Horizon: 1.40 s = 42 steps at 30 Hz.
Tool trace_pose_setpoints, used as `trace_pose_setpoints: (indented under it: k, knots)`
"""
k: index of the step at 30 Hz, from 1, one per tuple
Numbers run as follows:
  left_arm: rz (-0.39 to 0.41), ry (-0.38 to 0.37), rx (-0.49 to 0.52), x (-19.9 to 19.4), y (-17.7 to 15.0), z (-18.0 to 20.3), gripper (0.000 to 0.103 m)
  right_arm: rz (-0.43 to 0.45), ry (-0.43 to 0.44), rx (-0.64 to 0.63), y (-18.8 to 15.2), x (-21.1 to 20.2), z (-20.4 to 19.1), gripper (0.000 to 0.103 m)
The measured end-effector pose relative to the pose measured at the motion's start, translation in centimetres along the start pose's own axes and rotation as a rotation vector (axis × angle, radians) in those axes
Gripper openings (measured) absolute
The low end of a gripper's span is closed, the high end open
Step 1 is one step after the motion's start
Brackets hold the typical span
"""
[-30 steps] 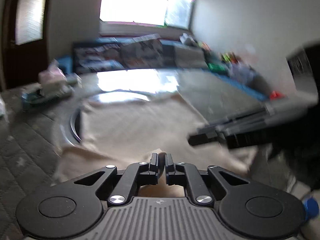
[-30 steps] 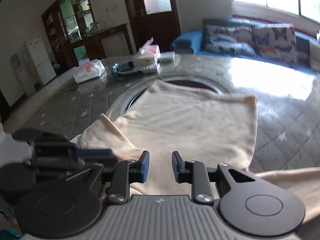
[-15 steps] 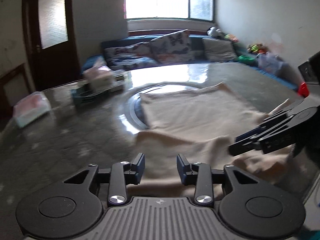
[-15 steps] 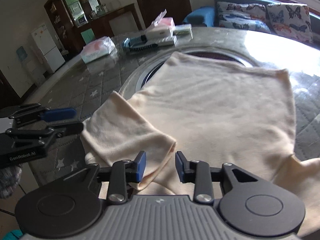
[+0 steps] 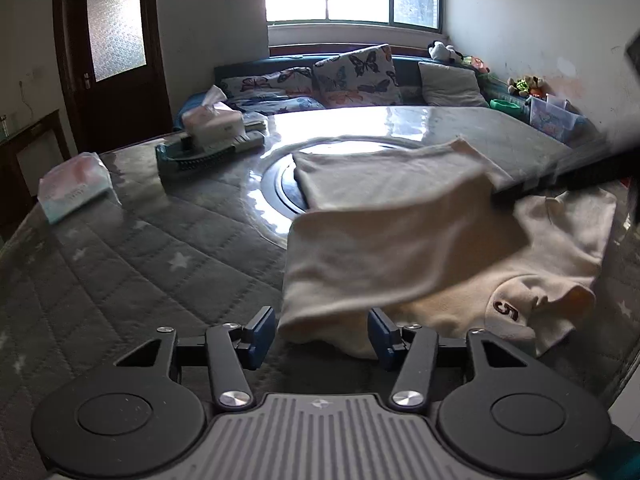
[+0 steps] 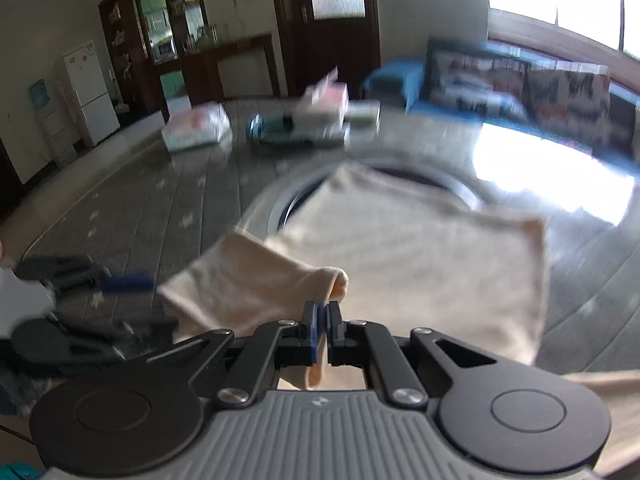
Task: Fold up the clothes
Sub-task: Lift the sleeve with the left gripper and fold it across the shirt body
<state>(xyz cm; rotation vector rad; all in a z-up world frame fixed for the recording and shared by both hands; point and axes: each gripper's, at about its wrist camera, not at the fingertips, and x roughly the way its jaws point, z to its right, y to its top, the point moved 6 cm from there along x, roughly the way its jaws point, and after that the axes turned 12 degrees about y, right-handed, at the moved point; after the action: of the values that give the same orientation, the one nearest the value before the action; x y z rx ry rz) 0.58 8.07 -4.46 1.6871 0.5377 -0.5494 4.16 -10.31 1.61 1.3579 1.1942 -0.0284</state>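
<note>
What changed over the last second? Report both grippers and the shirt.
The left gripper, first shut on the cream shirt, has let go and its jaws have just been opening. The right gripper, open before, has just closed on the folded sleeve and is lifting it across the shirt. The tissue packs and table stayed put.

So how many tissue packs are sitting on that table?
2. One soft pack lies near the table's left edge; a second, tissue poking up, sits further back by the tray. Others may be out of view.
</note>
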Motion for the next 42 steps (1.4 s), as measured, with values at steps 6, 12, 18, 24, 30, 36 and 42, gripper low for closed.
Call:
trace_pose_setpoints:
  k: [6, 12, 18, 24, 30, 36, 42]
  knots:
    - [0.003, 0.018, 0.033, 1.0, -0.4, 1.1, 0.055, 0.088, -0.075, -0.088, 3.4, -3.8, -0.2, 0.003]
    - [0.028, 0.042, 0.057, 0.8, -0.3, 1.0, 0.040, 0.119, -0.145, -0.110, 4.4, -5.8, 0.7, 0.003]
    - [0.034, 0.006, 0.078, 0.2, -0.8, 0.8, 0.027, 0.045, -0.187, -0.016, 1.4, -4.4, 3.3, 0.003]
    - [0.011, -0.072, 0.088, -1.0, -0.6, 0.0, 0.029, -0.059, -0.201, 0.052, -2.7, -1.8, 5.5, 0.004]
    - [0.036, -0.088, 0.102, -2.3, 1.6, -1.0, 0.030, -0.037, -0.207, 0.055, -3.5, -1.6, 6.0, 0.009]
    - [0.031, -0.112, 0.053, 0.1, 4.3, 0.5, 0.030, -0.055, -0.139, 0.058, -4.1, 0.3, 5.7, 0.009]
    - [-0.018, -0.132, 0.014, 4.4, 5.3, 3.2, 0.029, -0.066, -0.127, 0.083, -5.3, 1.3, 6.4, 0.009]
